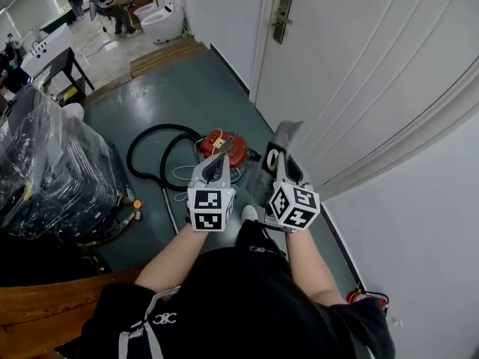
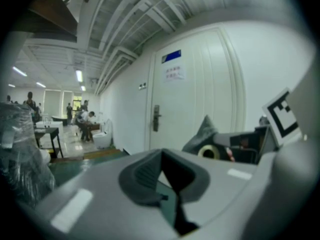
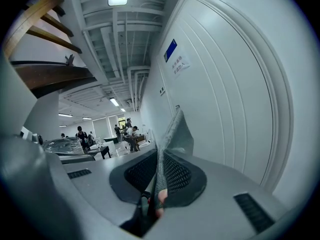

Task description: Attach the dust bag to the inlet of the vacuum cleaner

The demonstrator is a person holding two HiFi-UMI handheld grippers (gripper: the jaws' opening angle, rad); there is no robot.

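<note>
Far left: a bulky machine wrapped in clear plastic [image 1: 45, 163] stands on the dark green floor [image 1: 187, 88]. A black hose [image 1: 142, 144] lies in loops beside it.

Centre: the round red vacuum cleaner [image 1: 235, 146] sits on the floor, ahead of and below my grippers.

My left gripper [image 1: 222, 160] has its jaws pressed together with nothing between them.

Just right of it, the grey fabric dust bag [image 1: 284, 135] is up in the air, apart from the vacuum cleaner. Its dark collar with a pale round ring [image 2: 209, 152] faces my left gripper.

My right gripper [image 3: 159, 184] is clamped on the bag. In the right gripper view the cloth stands edge-on between the pads and rises above them.

Right: a white panelled door [image 1: 359, 66] with a metal handle plate [image 1: 282, 17].
</note>
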